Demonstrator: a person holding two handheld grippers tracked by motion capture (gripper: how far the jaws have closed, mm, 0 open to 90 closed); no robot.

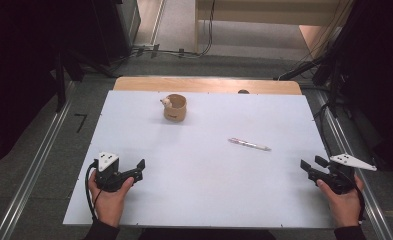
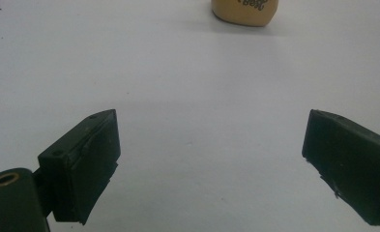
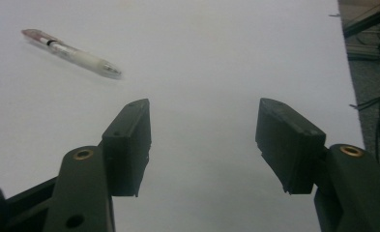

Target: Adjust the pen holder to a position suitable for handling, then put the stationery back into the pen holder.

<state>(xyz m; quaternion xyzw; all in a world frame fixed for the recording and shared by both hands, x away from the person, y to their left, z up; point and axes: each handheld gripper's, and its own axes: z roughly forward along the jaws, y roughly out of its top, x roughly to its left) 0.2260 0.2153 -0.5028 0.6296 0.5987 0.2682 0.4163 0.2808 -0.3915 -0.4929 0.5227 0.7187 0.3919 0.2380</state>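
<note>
At the near edge of the flat white rectangular board [image 1: 199,190] that covers the table, the person's two hands rest on the surface, each holding a black two-jaw gripper. The left gripper [image 1: 140,169] sits at the board's near left, a grey three-cornered plate on its top and a black cable looping beside the wrist. In the left gripper view its jaws stand wide apart with nothing but bare white board between them. The right gripper [image 1: 313,163] lies at the near right, close to the board's right edge, also carrying a grey plate. In the right gripper view [image 3: 202,123] its jaws are likewise spread, with only board between them, and they touch nothing.

Farther out, right of the board's middle, lies a slim pen with a white barrel and a reddish, translucent end [image 1: 249,144]. It rests flat, slanted, well apart from both grippers; in the right gripper view the pen [image 3: 71,53] lies ahead and to the left of the jaws, not between them.

Farther still, toward the far left part of the board, stands a small round tan wooden cup [image 1: 175,107], upright, with dark lettering on its side and a pale little lump at its rim. The left gripper view shows the cup's base [image 2: 245,12] straight ahead, well apart from the jaws.

Beyond the board a strip of pale wooden tabletop [image 1: 134,83] shows, then grey floor [image 1: 184,65] with cables.
</note>
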